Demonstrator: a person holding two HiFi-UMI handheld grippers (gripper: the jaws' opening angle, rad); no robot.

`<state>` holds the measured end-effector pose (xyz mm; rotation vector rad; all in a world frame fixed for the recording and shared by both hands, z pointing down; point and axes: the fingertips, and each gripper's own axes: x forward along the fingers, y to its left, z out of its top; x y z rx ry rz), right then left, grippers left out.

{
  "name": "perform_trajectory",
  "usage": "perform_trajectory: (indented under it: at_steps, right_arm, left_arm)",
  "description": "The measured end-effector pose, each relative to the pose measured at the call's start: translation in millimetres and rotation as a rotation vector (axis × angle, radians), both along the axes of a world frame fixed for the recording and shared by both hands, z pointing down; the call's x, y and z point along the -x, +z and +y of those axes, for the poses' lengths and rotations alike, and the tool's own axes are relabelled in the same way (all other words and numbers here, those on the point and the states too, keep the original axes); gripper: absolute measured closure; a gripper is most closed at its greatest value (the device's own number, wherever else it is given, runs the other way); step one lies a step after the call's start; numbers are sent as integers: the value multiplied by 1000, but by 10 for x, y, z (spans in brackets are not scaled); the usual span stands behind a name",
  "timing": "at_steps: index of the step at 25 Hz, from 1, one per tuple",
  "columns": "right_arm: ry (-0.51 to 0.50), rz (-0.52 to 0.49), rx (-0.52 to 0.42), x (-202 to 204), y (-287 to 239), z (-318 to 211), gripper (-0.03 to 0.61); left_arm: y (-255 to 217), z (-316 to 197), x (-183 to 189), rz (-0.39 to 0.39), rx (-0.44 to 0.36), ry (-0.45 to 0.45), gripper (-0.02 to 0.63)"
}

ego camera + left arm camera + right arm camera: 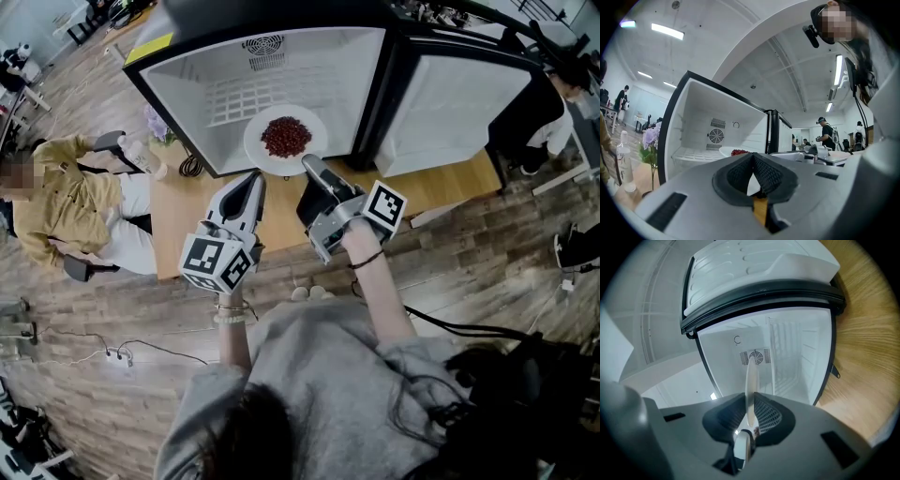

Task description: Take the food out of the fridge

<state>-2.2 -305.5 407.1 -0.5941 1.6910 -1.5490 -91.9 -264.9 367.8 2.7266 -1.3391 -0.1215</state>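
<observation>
A white plate (258,150) heaped with red food (286,136) is at the front of the open fridge (216,94). My right gripper (312,165) is shut on the plate's near rim. In the right gripper view the plate (751,376) runs edge-on between the pads of the right gripper (751,401), with the fridge's fan wall behind. My left gripper (253,178) is shut and holds nothing, just left of the right one and short of the plate. In the left gripper view the left gripper (753,157) points level at the fridge, with the plate (725,151) and red food (739,152) beyond its tips.
The fridge door (450,103) hangs open to the right. The fridge stands on a wooden table (187,220). Purple flowers (155,122) and a bottle (141,155) stand at the table's left. A seated person in a yellow top (66,202) is at the left, another person (558,112) at the right.
</observation>
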Motion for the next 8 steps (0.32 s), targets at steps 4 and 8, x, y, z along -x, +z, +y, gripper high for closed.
perform_trajectory:
  at_steps: [4, 8]
  right_arm:
    - [-1, -2, -4, 1, -14, 9, 528]
    - [-2, 1, -7, -4, -19, 14, 528]
  left_arm:
    - [0, 1, 2, 0, -1, 0, 606]
    - [-8, -2, 10, 5, 0, -2, 606]
